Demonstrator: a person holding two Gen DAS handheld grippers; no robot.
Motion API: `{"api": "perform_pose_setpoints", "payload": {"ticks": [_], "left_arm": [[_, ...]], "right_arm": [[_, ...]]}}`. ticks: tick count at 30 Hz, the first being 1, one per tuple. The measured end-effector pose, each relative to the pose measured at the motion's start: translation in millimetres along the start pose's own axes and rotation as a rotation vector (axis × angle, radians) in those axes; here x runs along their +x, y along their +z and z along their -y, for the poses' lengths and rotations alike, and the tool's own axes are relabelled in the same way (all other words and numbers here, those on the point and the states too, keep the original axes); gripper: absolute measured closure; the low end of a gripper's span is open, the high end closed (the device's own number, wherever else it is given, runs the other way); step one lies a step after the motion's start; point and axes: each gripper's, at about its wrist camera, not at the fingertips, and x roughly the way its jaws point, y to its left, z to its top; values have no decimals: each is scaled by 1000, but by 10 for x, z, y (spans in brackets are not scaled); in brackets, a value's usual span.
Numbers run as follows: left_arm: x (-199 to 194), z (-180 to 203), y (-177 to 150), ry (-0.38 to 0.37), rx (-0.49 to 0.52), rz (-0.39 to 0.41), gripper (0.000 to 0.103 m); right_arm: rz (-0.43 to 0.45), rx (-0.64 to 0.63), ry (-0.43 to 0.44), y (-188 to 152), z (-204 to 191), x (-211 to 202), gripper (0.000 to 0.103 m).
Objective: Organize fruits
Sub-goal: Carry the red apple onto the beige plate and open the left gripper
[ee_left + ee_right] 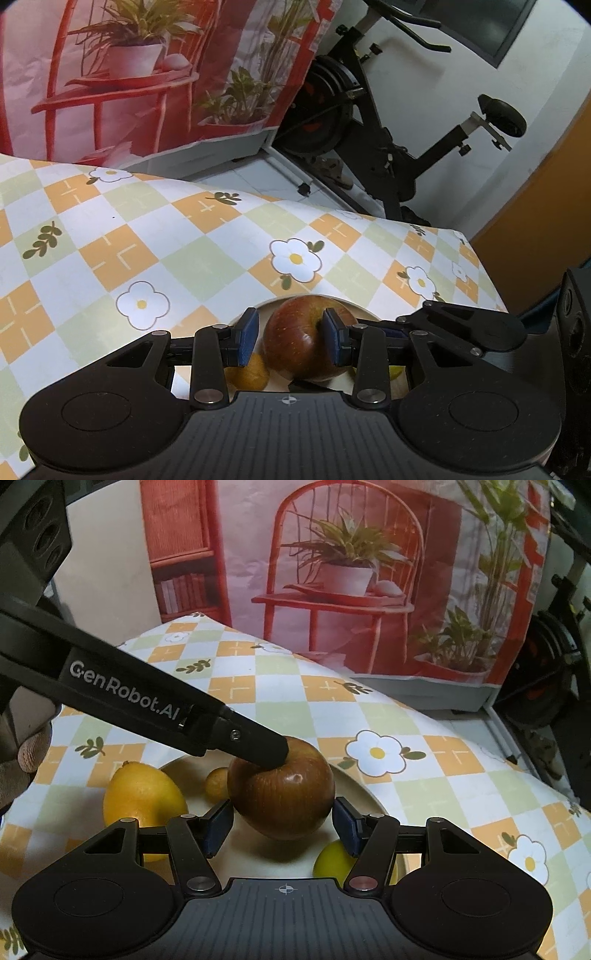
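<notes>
In the right wrist view, a large yellow lemon (142, 794) lies at the far left on the bench (424, 786), just beside the cream plate (356, 786), its pointed tip turned up and away from the camera. A small orange citrus (216, 783) sits on the plate just behind the red apple (282, 794), which stands near the plate's middle, roundish with no clear long axis. The left gripper (290, 338) reaches in slanting down from the upper left, its blue fingers (246, 338) clamped on the apple. The right gripper (282, 827) is level and low, its fingers (218, 825) spread apart either side of the apple, not touching it. A yellow-green fruit (332, 860) lies on the plate at right.
</notes>
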Motion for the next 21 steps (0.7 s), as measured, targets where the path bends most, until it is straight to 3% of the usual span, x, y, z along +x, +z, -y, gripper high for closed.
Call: {"api": "perform_pose_setpoints", "payload": {"ticks": [12, 21], "left_arm": [[19, 99, -13, 28, 45, 11, 61], [-23, 202, -70, 66, 78, 33, 60]], "right_arm": [[19, 3, -18, -33, 28, -142, 47], [158, 108, -53, -327, 151, -669, 47]]}}
